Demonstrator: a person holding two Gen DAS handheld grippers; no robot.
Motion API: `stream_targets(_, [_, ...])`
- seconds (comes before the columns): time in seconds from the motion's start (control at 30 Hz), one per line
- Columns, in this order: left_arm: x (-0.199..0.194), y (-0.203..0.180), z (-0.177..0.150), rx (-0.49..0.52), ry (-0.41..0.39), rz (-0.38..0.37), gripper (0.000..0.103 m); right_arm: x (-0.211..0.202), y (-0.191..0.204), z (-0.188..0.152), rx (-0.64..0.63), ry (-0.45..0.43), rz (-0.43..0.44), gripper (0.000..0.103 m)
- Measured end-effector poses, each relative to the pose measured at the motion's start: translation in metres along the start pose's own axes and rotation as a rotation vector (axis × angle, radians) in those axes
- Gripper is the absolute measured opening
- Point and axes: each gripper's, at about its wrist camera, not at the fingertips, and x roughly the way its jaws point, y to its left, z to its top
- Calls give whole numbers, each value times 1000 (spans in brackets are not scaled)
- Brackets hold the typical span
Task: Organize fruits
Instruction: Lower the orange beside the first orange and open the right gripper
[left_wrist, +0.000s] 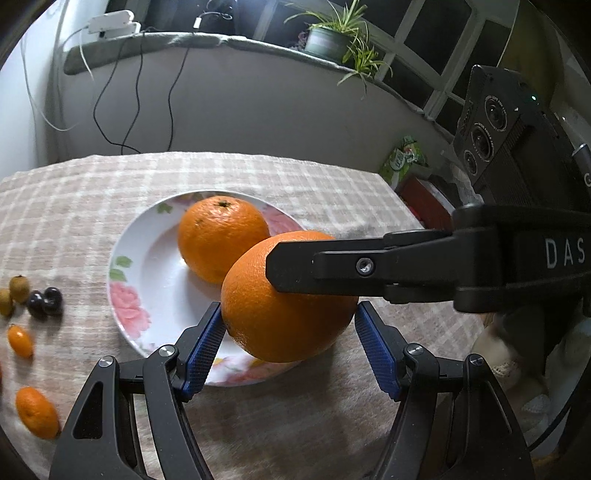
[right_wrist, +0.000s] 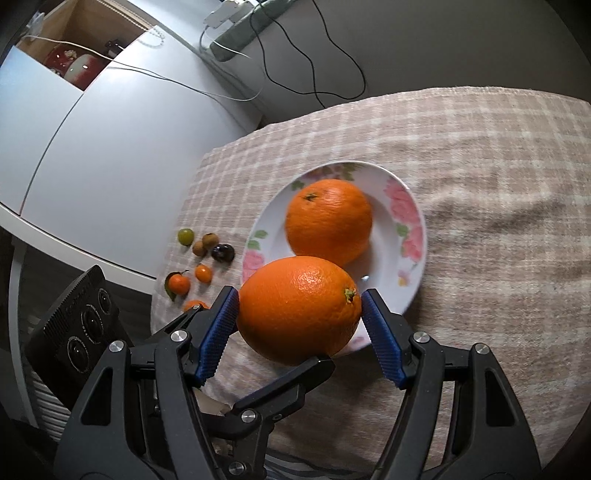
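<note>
A large orange (left_wrist: 280, 317) hangs over the near rim of a white flowered plate (left_wrist: 147, 258), and both grippers hold it crosswise. My left gripper (left_wrist: 289, 314) is shut on it, blue pads pressing its two sides. My right gripper (right_wrist: 300, 306) is shut on the same orange (right_wrist: 295, 306). One right finger (left_wrist: 332, 266) lies across the orange's top in the left wrist view. A left finger (right_wrist: 288, 380) shows under it in the right wrist view. A second orange (left_wrist: 221, 236) (right_wrist: 328, 221) rests on the plate (right_wrist: 406, 236).
Small fruits lie on the checked cloth (left_wrist: 295, 184) left of the plate: kumquats (left_wrist: 20, 341), dark cherries (left_wrist: 44, 301), brownish longans (left_wrist: 18, 288) and a green grape (right_wrist: 185, 236). A white cabinet (right_wrist: 110, 147) stands beyond the table's left edge. Cables (left_wrist: 136, 92) and a potted plant (left_wrist: 328, 40) are behind.
</note>
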Motion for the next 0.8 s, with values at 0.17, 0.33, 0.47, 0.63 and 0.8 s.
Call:
stream_targets(0.17, [6,-2,0,3,11,4,72,3,-6,2,-5,-1,-13,72])
stream_targets(0.33, [12,-1,1,-2,20,1,72,6,-11,5,-5,3,-22,72])
stream_targets(0.47, [13,-1,-2,-1,28,-1,72,8,-14,6,-16,3,-38,72])
stream_targets(0.63, [15,-3,0,8,25,11,72,9,-14,10,-37,-8,-57,72])
stream_targets(0.8, [18,-3,0,12,26,13,72,10,-14,12,-49,-11,-69,72])
